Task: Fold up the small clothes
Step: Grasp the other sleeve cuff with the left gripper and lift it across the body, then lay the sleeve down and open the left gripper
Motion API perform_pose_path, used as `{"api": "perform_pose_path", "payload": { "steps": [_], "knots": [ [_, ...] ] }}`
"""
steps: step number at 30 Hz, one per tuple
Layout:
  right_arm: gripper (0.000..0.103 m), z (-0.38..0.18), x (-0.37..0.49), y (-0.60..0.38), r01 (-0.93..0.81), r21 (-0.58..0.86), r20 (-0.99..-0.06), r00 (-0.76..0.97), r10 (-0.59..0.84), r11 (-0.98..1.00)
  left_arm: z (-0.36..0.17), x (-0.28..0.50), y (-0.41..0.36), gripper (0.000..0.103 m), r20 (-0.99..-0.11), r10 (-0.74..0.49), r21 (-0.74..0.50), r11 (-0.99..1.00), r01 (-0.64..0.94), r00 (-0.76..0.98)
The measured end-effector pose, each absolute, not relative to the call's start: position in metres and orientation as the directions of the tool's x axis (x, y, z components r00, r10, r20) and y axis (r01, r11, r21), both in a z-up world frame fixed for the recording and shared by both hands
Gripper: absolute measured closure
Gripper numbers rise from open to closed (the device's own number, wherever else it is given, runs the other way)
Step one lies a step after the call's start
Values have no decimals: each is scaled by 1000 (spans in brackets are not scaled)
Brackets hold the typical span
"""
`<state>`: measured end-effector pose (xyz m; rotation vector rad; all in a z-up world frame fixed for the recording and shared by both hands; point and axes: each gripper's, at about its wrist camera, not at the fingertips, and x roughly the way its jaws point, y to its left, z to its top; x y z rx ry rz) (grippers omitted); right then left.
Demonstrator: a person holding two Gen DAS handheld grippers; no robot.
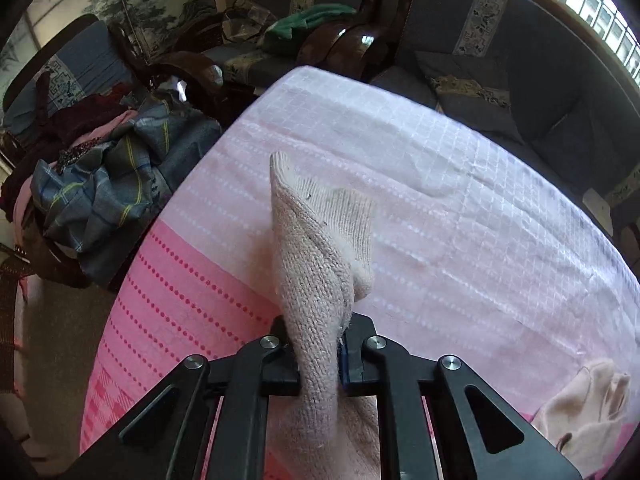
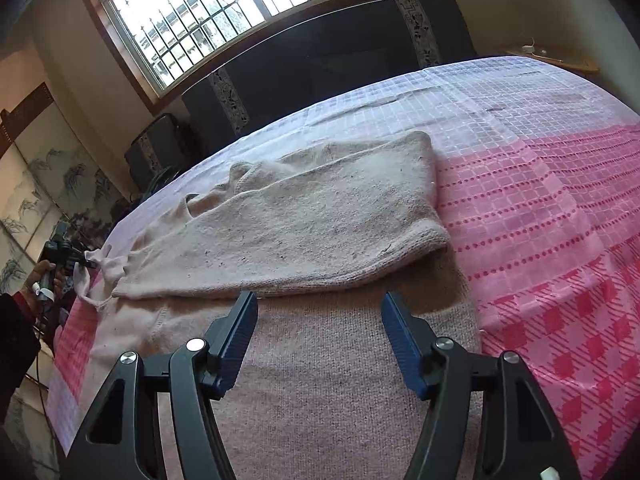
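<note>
On the pink and white checked cloth [image 2: 540, 184] that covers the table lies one pale knitted sweater [image 2: 304, 216], spread flat with part of it folded over itself, its hem end toward the right wrist camera and one sleeve trailing off to the left edge. One right gripper [image 2: 318, 328] hovers just above the near part of the knit with its two blue-padded fingers [image 2: 240, 328] standing well apart and nothing between them. One left gripper [image 1: 322, 356] is clamped almost shut on a bunched fold of the sweater's knit [image 1: 316, 240], which rises from between its two fingers and stands up in a twisted peak above the cloth. At the far left of the right wrist view that same left gripper [image 2: 86, 262] shows small, pinching the sleeve end, with a person's hand [image 2: 44, 276] on its handle. Beyond the table's left edge sits one heap of clothes [image 1: 104, 176], a grey plaid piece on top, and two dark cushioned wooden chairs [image 1: 304, 4] stand behind.
</note>
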<state>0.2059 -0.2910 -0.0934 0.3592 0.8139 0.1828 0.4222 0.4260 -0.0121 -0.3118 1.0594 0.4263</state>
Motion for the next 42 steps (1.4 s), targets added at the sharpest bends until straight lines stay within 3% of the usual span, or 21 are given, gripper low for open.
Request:
{"api": "perform_pose_path", "payload": {
  "steps": [4, 7, 10, 15, 17, 19, 21, 24, 26, 27, 28, 33, 35, 38, 40, 42],
  "knots": [
    [40, -94, 206, -291, -28, 392, -672, 674, 307, 920, 89, 374, 352, 91, -629, 82, -231, 930, -287, 773],
    [39, -93, 205, -292, -30, 403, -662, 680, 314, 915, 137, 354, 256, 91, -506, -75, -225, 973, -47, 859],
    [38, -94, 203, -301, -15, 445, -642, 692, 330, 896, 154, 346, 148, 91, -448, -249, -201, 964, 174, 859],
    [36, -97, 203, -318, 13, 527, -614, 697, 371, 850, 104, 350, -6, 91, -477, -529, -268, 848, 457, 702],
    [35, -98, 202, -323, 16, 553, -600, 700, 386, 833, 63, 349, -52, 89, -551, -585, -293, 803, 519, 595],
    [34, -99, 201, -329, 14, 583, -584, 702, 407, 813, 21, 346, -84, 87, -649, -557, -274, 807, 524, 518],
    [34, -101, 201, -334, 13, 613, -567, 704, 428, 790, -1, 334, -94, 86, -697, -491, -224, 841, 492, 523],
    [32, -100, 198, -341, -8, 653, -525, 716, 460, 757, 8, 315, -58, 85, -654, -491, -274, 863, 424, 576],
    [32, -98, 199, -341, -30, 663, -510, 712, 482, 748, 17, 300, -20, 66, -600, -498, -339, 867, 365, 626],
    [32, -96, 202, -337, -49, 659, -512, 701, 496, 750, 19, 292, 1, 42, -582, -469, -345, 882, 320, 665],
    [32, -92, 206, -331, -76, 654, -515, 684, 517, 752, 19, 282, 20, 34, -559, -434, -342, 897, 281, 706],
    [32, -65, 238, -286, -204, 605, -539, 607, 584, 770, 3, 263, 89, 34, -501, -449, -448, 866, 223, 740],
    [32, -58, 246, -258, -241, 537, -584, 586, 562, 809, 1, 258, 102, 34, -445, -487, -508, 828, 237, 751],
    [32, -52, 249, -214, -312, 391, -649, 573, 500, 866, -9, 253, 106, 34, -421, -435, -486, 849, 206, 796],
    [32, -44, 253, -195, -353, 286, -671, 590, 449, 891, -27, 256, 104, 34, -462, -415, -464, 866, 186, 784],
    [32, -35, 271, -192, -387, 273, -669, 582, 463, 881, -42, 268, 103, 34, -532, -453, -510, 846, 157, 715]
  ]
}}
